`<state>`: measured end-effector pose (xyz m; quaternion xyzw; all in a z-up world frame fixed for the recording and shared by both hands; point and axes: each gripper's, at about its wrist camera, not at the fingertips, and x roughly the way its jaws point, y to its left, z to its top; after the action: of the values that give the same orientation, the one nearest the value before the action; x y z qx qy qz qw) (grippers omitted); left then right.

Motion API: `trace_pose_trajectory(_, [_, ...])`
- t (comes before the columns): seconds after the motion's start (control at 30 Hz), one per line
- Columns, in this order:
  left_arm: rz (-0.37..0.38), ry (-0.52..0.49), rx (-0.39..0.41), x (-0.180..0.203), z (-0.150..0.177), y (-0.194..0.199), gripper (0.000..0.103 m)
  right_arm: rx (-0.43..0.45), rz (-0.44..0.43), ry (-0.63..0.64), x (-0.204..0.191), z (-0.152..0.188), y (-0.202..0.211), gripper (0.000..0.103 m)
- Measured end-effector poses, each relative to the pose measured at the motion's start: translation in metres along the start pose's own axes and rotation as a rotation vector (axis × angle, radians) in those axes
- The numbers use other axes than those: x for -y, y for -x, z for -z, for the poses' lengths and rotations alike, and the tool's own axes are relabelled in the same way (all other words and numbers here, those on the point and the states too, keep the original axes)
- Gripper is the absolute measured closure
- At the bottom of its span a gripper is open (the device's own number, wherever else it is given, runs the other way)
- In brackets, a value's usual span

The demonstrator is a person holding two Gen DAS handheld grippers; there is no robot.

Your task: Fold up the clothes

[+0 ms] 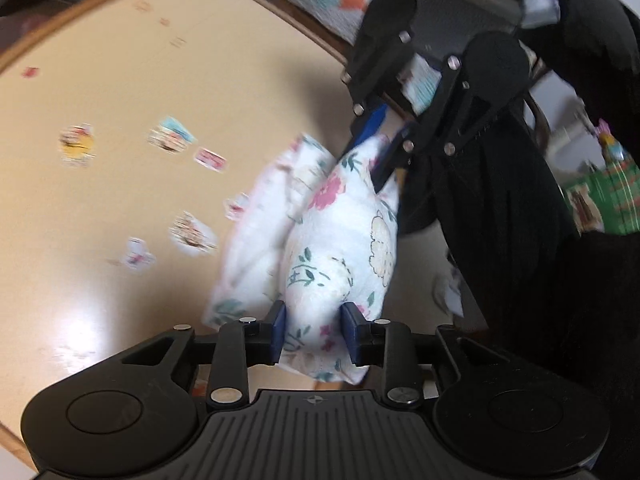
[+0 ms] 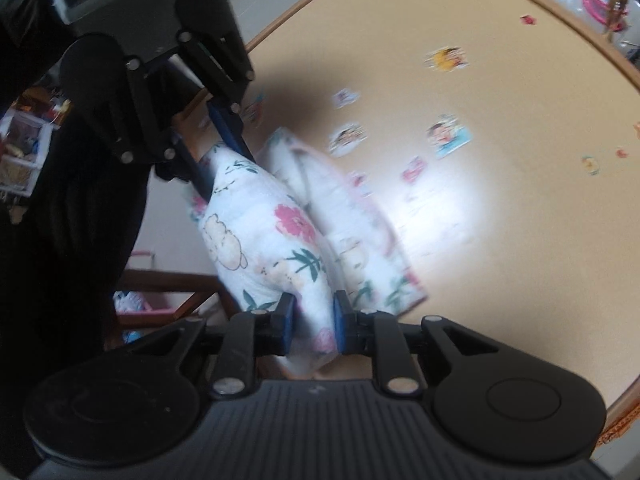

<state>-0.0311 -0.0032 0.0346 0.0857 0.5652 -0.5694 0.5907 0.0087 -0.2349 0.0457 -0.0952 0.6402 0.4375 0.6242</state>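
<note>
Left gripper (image 1: 313, 333) clamps one end of a white floral garment (image 1: 340, 248) between its blue pads; no slack is visible at the bite. Right gripper (image 2: 313, 330) pinches the opposite end of the same cloth in a narrow grip. Held bunched between the two tools, the garment hangs above the near edge of the round beige table (image 2: 500, 240), its lower folds trailing onto the tabletop. Stickers (image 2: 448, 136) dot the surface beyond the cloth; that stretch is otherwise open out to the wooden rim (image 2: 624, 80). Dark clothing of the person (image 1: 540, 220) stands close behind the grippers.
</note>
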Motion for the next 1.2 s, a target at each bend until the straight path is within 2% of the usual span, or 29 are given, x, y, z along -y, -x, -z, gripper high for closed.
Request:
trace_pose_trajectory(0.13, [-0.065, 0.017, 0.083, -0.003, 0.005, 0.012, 0.068, 0.046, 0.041, -0.011, 0.006, 0.004, 0.001, 0.083])
trace_pose_trajectory(0.27, [-0.124, 0.029, 0.126, -0.001, 0.009, 0.017, 0.068, 0.09, 0.097, -0.007, 0.006, 0.009, 0.002, 0.078])
trace_pose_trajectory(0.4, [-0.207, 0.0, 0.15, 0.006, 0.011, 0.013, 0.068, 0.157, 0.187, -0.006, 0.0, 0.017, 0.005, 0.063])
trace_pose_trajectory(0.5, [-0.299, -0.024, 0.17, 0.01, 0.012, 0.008, 0.067, 0.193, 0.243, -0.007, -0.007, 0.023, 0.005, 0.062])
trace_pose_trajectory(0.67, [-0.448, 0.014, 0.237, 0.021, 0.019, -0.001, 0.067, 0.236, 0.374, 0.017, -0.026, 0.034, -0.006, 0.062])
trace_pose_trajectory(0.9, [-0.586, 0.202, 0.352, 0.038, 0.032, -0.008, 0.067, 0.261, 0.46, -0.047, -0.033, 0.037, -0.013, 0.062])
trace_pose_trajectory(1.0, [-0.628, 0.368, 0.458, 0.051, 0.034, 0.006, 0.067, 0.269, 0.479, -0.083, -0.033, 0.036, -0.017, 0.06])
trace_pose_trajectory(1.07, [-0.627, 0.436, 0.531, 0.066, 0.037, 0.014, 0.067, 0.276, 0.488, -0.103, -0.034, 0.038, -0.017, 0.059])
trace_pose_trajectory(1.13, [-0.613, 0.421, 0.57, 0.084, 0.035, 0.017, 0.067, 0.28, 0.494, -0.122, -0.033, 0.035, -0.021, 0.057])
trace_pose_trajectory(1.2, [-0.619, 0.358, 0.566, 0.103, 0.028, 0.015, 0.067, 0.287, 0.503, -0.135, -0.034, 0.035, -0.023, 0.056])
